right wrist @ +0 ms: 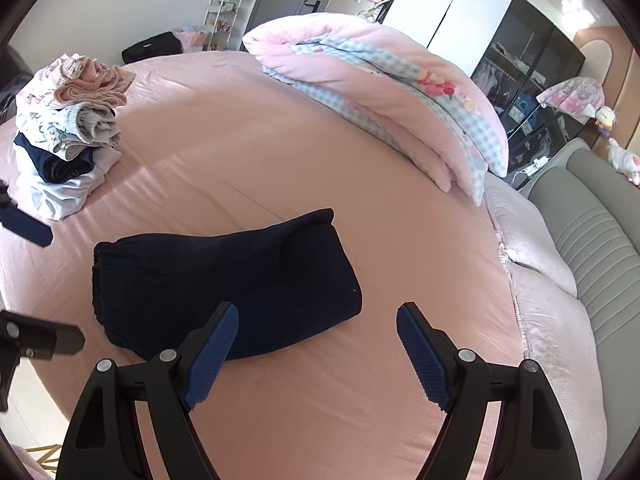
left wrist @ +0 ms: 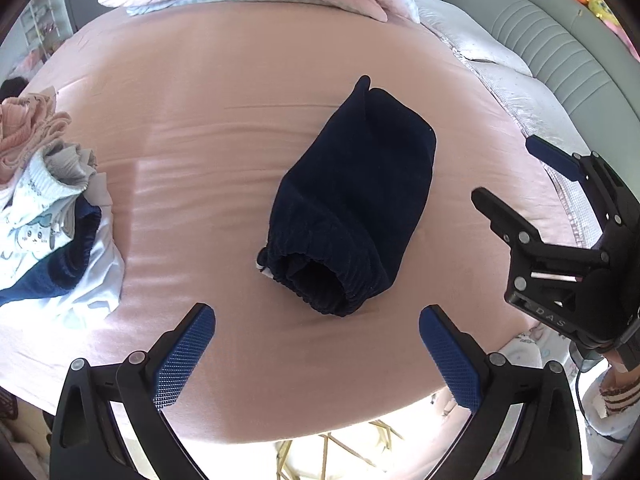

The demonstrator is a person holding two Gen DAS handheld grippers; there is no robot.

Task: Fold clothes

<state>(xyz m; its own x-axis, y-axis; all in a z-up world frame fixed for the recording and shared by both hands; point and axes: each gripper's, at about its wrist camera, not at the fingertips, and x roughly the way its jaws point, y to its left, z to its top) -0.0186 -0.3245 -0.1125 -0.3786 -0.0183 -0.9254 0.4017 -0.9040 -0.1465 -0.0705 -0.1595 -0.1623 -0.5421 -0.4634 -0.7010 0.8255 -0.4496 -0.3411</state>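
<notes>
Mid-bed [left wrist: 200,120], navy pants [left wrist: 352,208] lie folded, seemingly done; stack of clothes [left wrist: 52,208] far left. Left gripper [left wrist: 316,360] and right gripper [right wrist: 316,356] jaws open, empty. Left: moving pants to stack.

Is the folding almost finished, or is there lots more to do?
Looks nearly done. The dark pants lie folded on the bed, and a pile of folded clothes sits beyond them. Nothing is in hand: both hand-held grippers, left and right, are open and empty. Probably left: putting the pants on the pile. No unfolded clothes show.
</notes>
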